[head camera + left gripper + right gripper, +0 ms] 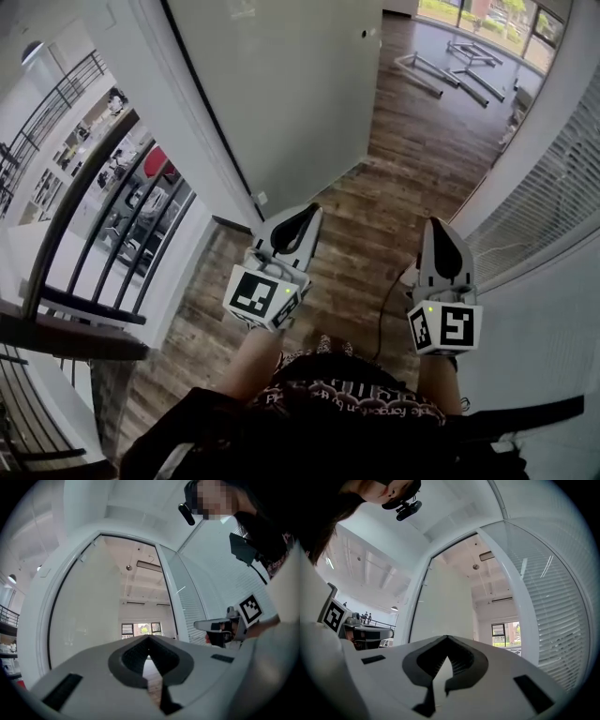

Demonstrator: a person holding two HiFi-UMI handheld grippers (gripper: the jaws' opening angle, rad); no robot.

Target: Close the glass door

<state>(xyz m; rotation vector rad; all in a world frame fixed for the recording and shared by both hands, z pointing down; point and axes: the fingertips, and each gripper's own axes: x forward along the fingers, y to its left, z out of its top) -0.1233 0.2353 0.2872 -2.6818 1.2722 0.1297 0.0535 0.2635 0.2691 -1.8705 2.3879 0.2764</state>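
Note:
The frosted glass door (pixel 281 84) stands swung open into the room ahead, its dark edge (pixel 211 122) towards me. In the left gripper view the glass door (pixel 84 620) fills the left of the white doorway; in the right gripper view the door (pixel 445 606) is straight ahead. My left gripper (pixel 309 214) is shut and empty, short of the door's lower corner and not touching it. My right gripper (pixel 434 225) is also shut and empty, held level beside the left one over the wooden floor. The jaw tips meet in both gripper views (pixel 149 638) (pixel 447 638).
A glass wall with white blinds (pixel 544 206) runs along the right. A dark stair railing (pixel 94 206) is at the left. Metal frames (pixel 450 70) lie on the floor deep in the room. A thin cable (pixel 384 314) trails on the wooden floor (pixel 394 159).

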